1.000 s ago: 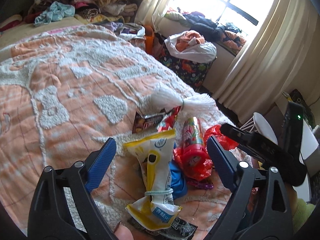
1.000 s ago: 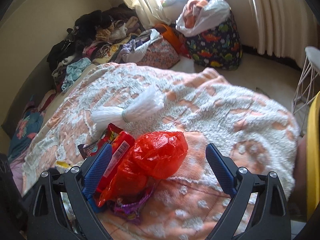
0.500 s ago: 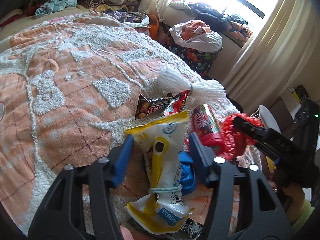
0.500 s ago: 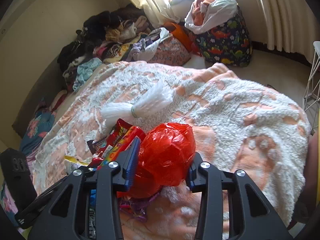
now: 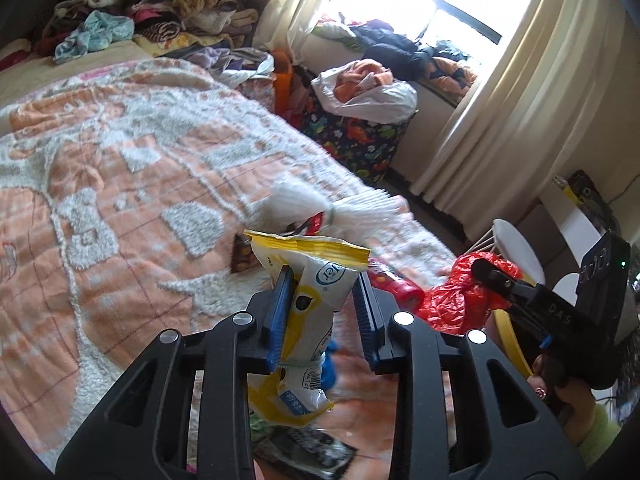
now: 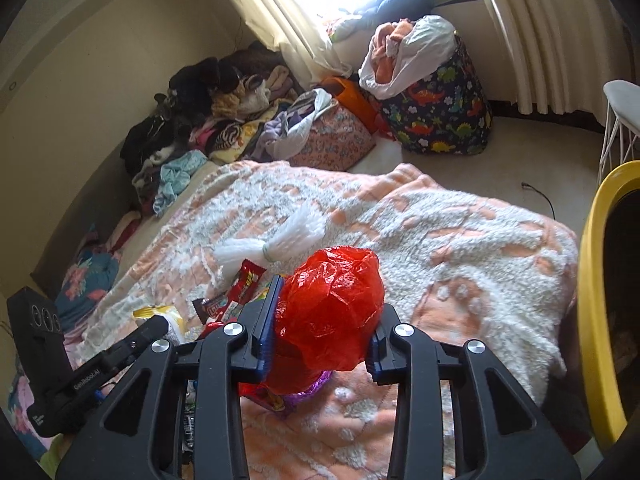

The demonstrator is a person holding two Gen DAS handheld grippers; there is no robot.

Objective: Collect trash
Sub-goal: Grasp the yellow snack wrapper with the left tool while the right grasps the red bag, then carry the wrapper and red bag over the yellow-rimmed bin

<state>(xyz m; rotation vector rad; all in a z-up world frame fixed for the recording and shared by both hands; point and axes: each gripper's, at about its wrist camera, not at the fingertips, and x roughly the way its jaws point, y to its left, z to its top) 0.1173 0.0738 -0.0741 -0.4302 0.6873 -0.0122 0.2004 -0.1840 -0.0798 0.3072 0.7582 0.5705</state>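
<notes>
Two pieces of trash are clamped at once above the bed [image 6: 472, 240]: the left tongs [image 5: 324, 300] closed on the yellow-and-white wrapper [image 5: 316, 276], the right tongs [image 6: 320, 320] closed on the red plastic bag [image 6: 332, 304], probably so both reach the yellow bin [image 6: 592, 280] together.

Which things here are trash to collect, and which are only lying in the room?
Trash: yellow and white bag in left gripper; red plastic bag in right gripper; red tube; candy wrapper.

Just lying about: clothes pile; dinosaur bag; blanket.
</notes>
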